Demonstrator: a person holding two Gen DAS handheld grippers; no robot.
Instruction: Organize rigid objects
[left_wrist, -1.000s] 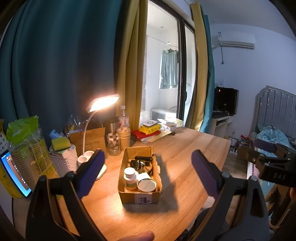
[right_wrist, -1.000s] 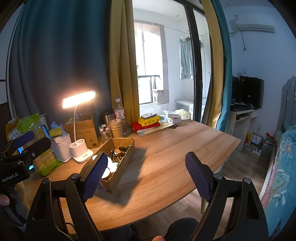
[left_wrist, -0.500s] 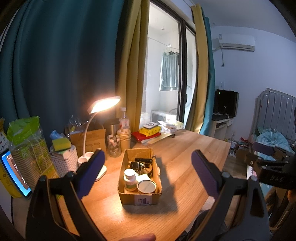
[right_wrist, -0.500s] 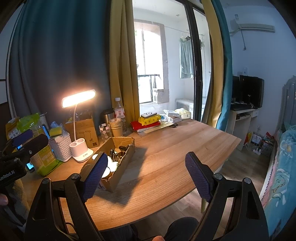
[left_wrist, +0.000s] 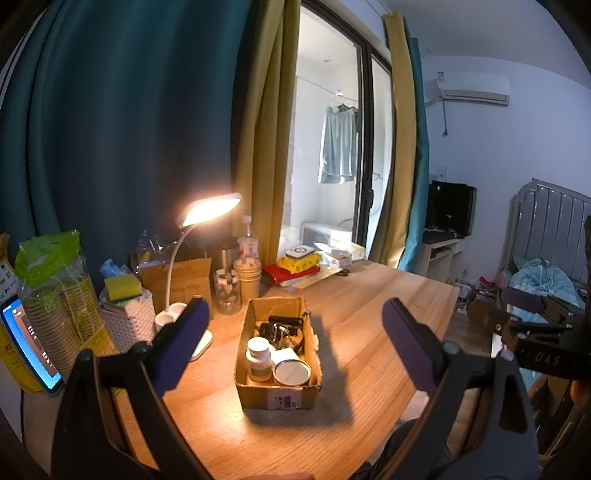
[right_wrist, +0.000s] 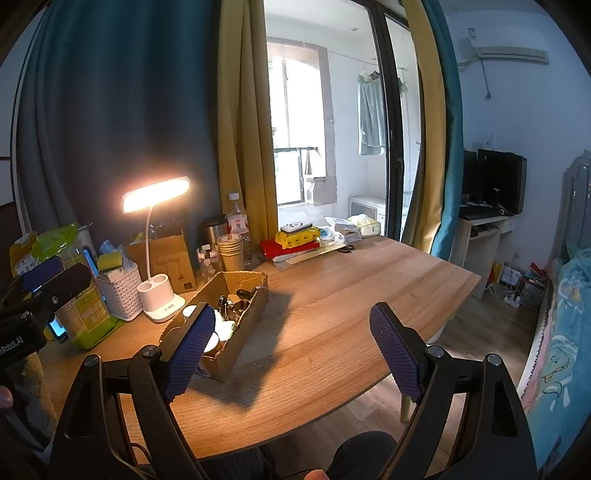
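While both tools hang above the near edge of the wooden surface (left_wrist: 373, 302), neither touches anything. Left tool (left_wrist: 291, 339): released, jaws spread wide, nothing between the blue pads, aimed at the cardboard box (left_wrist: 277, 397). Right tool (right_wrist: 291, 349): likewise released and empty, pads wide apart, pointing over bare wood to the right of the box (right_wrist: 236, 347).

Box sits upright on the surface, left of centre, open top. Contents seen from the left wrist view: white pill bottle (left_wrist: 258, 360) upright at the near left, a round tin (left_wrist: 291, 372) with a grey lid just beside it on the right, dark metal items (left_wrist: 282, 328) jumbled at the far end. What those dark pieces are, I cannot tell.

Left of the box: lit desk lamp (left_wrist: 210, 210) on a white base, touching nothing in the box. Farther left, a white woven basket (left_wrist: 129, 325) with a yellow-green sponge (left_wrist: 122, 287) on top, then a bagged stack of paper cups (left_wrist: 59, 295) and a lit phone screen (left_wrist: 27, 343) at the far-left edge. Behind the box: glass jar (left_wrist: 227, 291) and stacked paper cups (left_wrist: 246, 275). Far side of the surface: red and yellow flat items (left_wrist: 295, 267) piled together.

In the right wrist view the left tool (right_wrist: 55, 273) shows at the left edge.
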